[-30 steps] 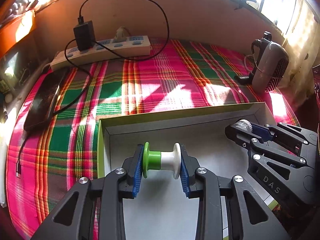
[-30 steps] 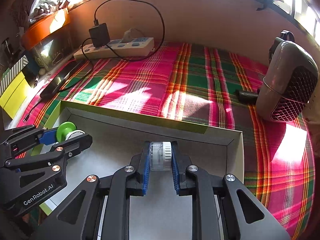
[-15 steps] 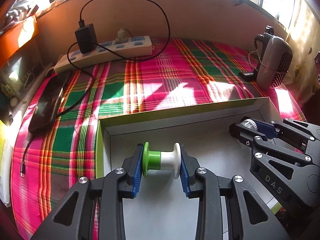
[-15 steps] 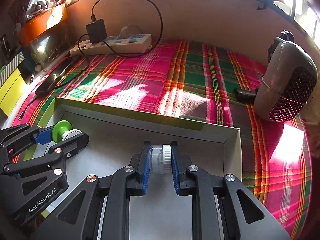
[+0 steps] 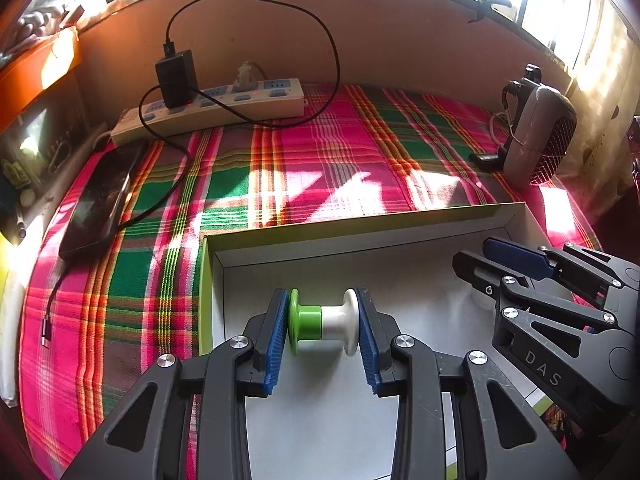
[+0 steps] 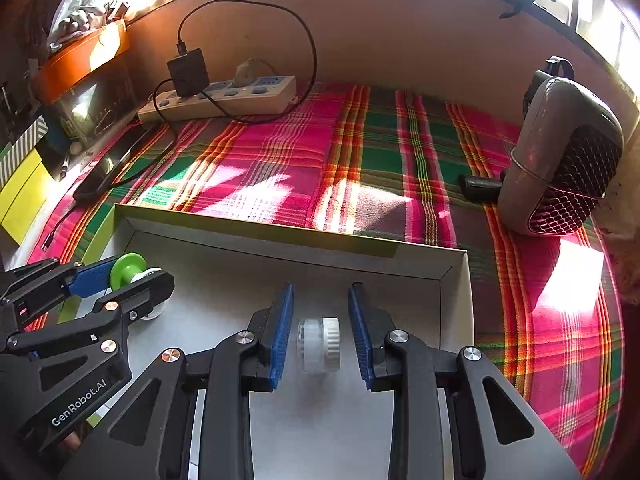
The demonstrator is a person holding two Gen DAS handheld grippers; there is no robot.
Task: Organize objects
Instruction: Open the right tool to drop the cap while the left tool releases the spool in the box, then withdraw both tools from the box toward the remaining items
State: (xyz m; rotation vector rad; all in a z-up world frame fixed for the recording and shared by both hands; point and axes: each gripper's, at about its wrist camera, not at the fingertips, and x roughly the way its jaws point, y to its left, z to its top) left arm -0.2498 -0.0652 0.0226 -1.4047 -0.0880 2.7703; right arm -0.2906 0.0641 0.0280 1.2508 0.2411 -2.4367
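Left tongs (image 5: 323, 334): pinching the green-and-white spool (image 5: 323, 323) by its 2 flanges, inside the white box (image 5: 360, 227) near its left wall.
Right tongs (image 6: 320, 334): spread, with the white ridged wheel (image 6: 319, 344) sitting loose and blurred between the blue pads (image 6: 282, 334), touching neither.
Risk: the wheel is looking free to roll across the box floor; the spool may be slipping off its thin flanges if the squeeze eases.
Crowding: both tongs are sharing 1 box, so they may be bumping.
Beyond: plaid cloth, power strip (image 5: 208, 108), phone (image 5: 98, 200) ahead-left; grey fan (image 6: 560, 160) ahead-right, well apart.
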